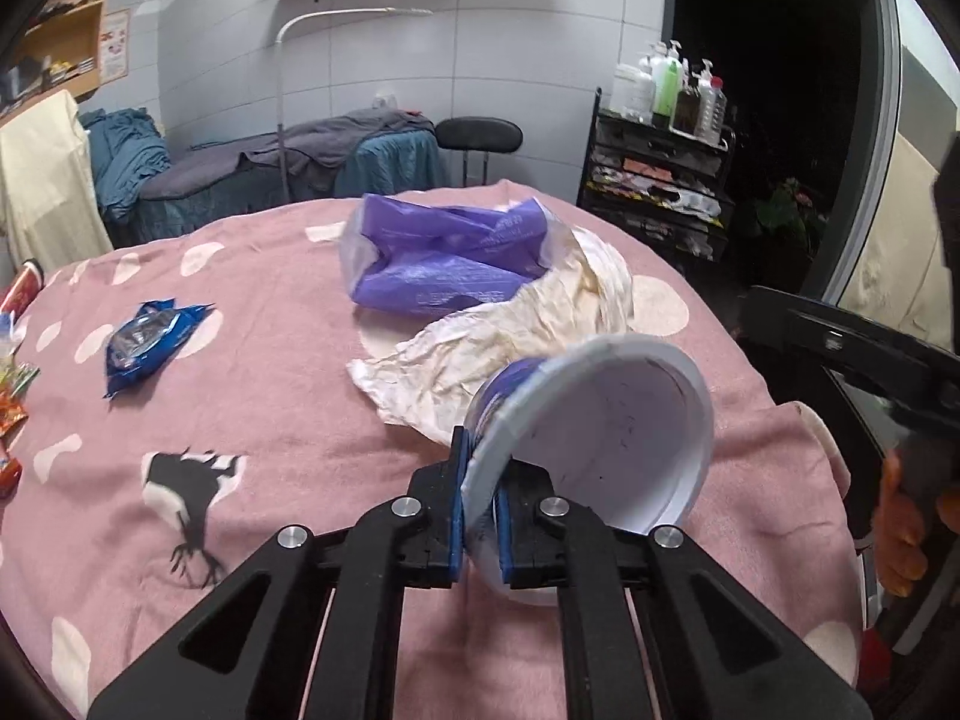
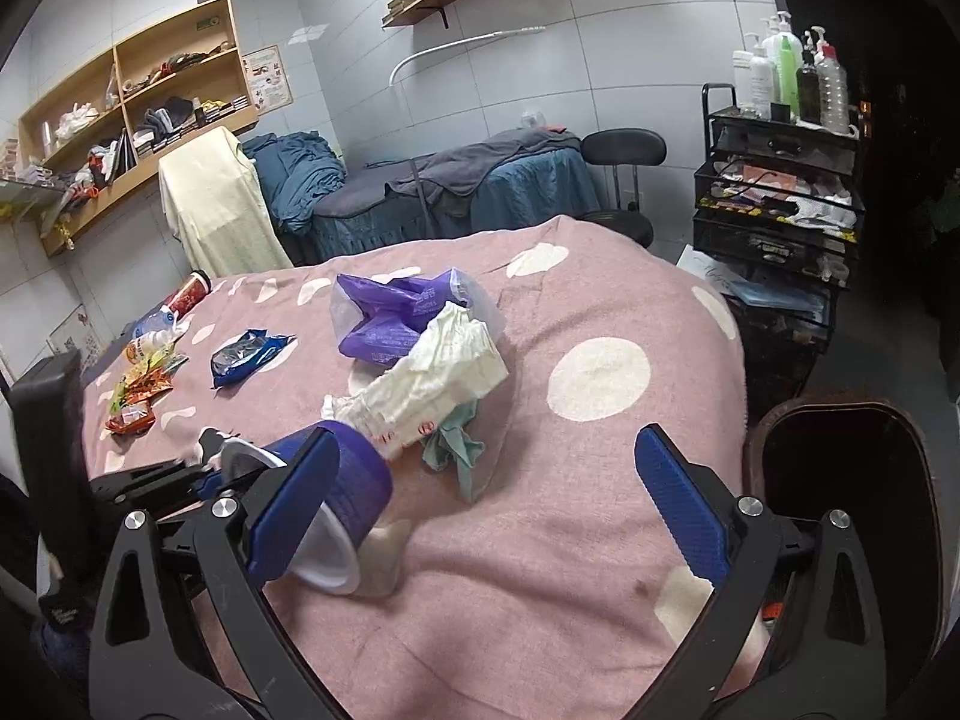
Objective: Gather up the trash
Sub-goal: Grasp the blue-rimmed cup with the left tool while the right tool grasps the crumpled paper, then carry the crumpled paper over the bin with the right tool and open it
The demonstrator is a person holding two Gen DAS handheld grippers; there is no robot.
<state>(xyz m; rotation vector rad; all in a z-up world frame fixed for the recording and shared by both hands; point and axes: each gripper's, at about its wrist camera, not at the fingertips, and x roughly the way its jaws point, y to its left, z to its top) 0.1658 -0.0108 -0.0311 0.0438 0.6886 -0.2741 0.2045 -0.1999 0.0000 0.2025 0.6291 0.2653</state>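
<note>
Underneath — pink spotted blanket (image 2: 540, 540); tiled wall (image 2: 630, 60) behind.

A massage or beauty parlour — draped treatment bed (image 2: 468, 180), lotion bottles (image 2: 792, 72) on a trolley (image 2: 780, 204).

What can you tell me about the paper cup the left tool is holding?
The paper cup is white inside, with a purple printed outside and a rolled white rim. It looks empty, with a few dark specks within. It lies tipped on its side over the pink blanket, mouth towards the left wrist camera. The left tool is shut on its rim wall, one pad inside, one outside.
</note>
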